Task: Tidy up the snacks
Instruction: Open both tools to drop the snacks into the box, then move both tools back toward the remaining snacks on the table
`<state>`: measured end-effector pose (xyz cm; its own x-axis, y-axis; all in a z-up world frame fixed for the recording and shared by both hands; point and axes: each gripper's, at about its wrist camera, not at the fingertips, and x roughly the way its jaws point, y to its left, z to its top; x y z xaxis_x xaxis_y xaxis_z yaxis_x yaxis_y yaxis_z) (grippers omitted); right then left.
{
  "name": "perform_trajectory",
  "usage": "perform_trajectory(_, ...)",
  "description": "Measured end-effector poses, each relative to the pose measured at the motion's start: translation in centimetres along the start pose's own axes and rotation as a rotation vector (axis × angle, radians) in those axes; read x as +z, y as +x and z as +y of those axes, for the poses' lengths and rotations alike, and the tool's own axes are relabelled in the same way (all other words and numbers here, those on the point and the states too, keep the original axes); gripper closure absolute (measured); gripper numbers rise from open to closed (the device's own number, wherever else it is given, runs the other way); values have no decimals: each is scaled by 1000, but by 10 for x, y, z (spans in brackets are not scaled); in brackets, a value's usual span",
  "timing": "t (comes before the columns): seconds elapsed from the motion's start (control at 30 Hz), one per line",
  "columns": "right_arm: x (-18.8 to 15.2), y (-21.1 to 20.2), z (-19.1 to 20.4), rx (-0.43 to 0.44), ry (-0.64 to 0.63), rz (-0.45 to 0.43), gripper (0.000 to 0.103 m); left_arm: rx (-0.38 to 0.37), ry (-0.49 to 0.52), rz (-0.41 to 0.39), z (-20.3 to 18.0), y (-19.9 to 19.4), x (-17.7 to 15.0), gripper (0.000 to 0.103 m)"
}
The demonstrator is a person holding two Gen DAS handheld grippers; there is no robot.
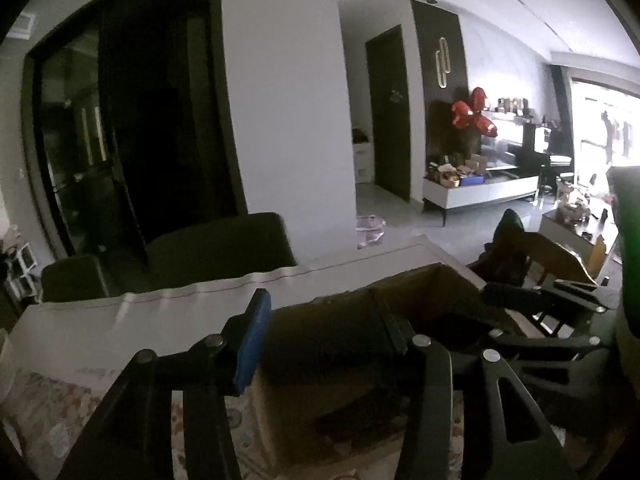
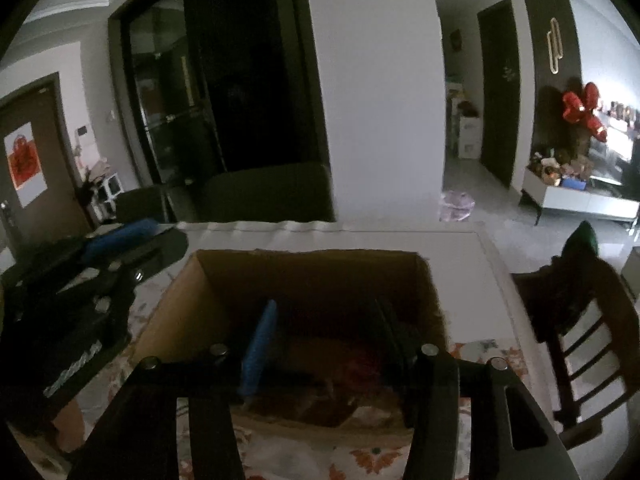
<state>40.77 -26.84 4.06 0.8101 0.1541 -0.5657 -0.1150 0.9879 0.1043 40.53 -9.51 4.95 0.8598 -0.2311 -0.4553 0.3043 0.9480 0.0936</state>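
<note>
Cardboard box (image 2: 308,280) of dim snacks (image 2: 360,364), no readable labels or writing.

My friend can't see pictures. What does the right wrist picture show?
An open brown cardboard box sits on a table with a flowery cloth, and the right claw hangs open over it with nothing between its fingers. Inside the box are dim, reddish things, too dark to name. The left claw is beside the box.

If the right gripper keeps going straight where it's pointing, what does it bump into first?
Probably the red snack packet lying inside the open cardboard box. The right gripper points down into it with open, empty jaws, though depth is hard to judge.
</note>
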Motion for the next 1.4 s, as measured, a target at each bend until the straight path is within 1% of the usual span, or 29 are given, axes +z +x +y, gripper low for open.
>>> perform_trajectory(0.07,-3,-7,-2,-2,9,-7,52,-1,-16,3,1,-7,-4,49)
perform_trajectory(0.1,-4,-9,-2,-9,10,-8,52,5,-25,6,2,-10,-5,43)
perform_trajectory(0.13,-7,-14,-2,-20,12,-8,52,2,-30,3,1,-18,-8,42)
perform_trajectory(0.23,-16,-29,-1,-32,15,-21,44,6,-28,4,-2,-33,-17,40)
perform_trajectory(0.43,-34,-60,3,-49,-7,-58,42,-13,-57,33,-8,-61,-35,34)
perform_trajectory(0.5,-40,-67,4,-56,-2,-57,31,-25,-64,47,-10,-67,-41,30)
perform_trajectory(0.57,-47,-74,4,-65,-5,-63,31,-27,-65,56,-13,-74,-49,28)
perform_trajectory(0.63,-54,-80,6,-76,-18,-56,31,-23,-61,62,-16,-79,-56,22)
perform_trajectory(0.67,-57,-82,6,-75,-20,-52,31,-22,-63,67,-17,-81,-60,21)
perform_trajectory(0.7,-60,-83,7,-72,-22,-48,29,-23,-65,70,-19,-83,-64,20)
perform_trajectory(0.73,-64,-84,7,-72,-25,-41,26,-19,-64,75,-21,-85,-68,19)
perform_trajectory(0.77,-68,-86,8,-76,-28,-36,21,-15,-62,80,-22,-87,-72,19)
perform_trajectory(0.8,-71,-87,7,-79,-30,-34,20,-9,-61,85,-23,-88,-76,18)
perform_trajectory(1.03,-104,-85,3,-111,-67,19,20,18,-88,161,-30,-89,-108,17)
perform_trajectory(1.23,-122,-77,-8,-91,-27,74,20,22,-86,233,-40,-85,-131,17)
perform_trajectory(1.4,-141,-69,-11,-87,-37,125,20,7,-83,305,-49,-77,-151,17)
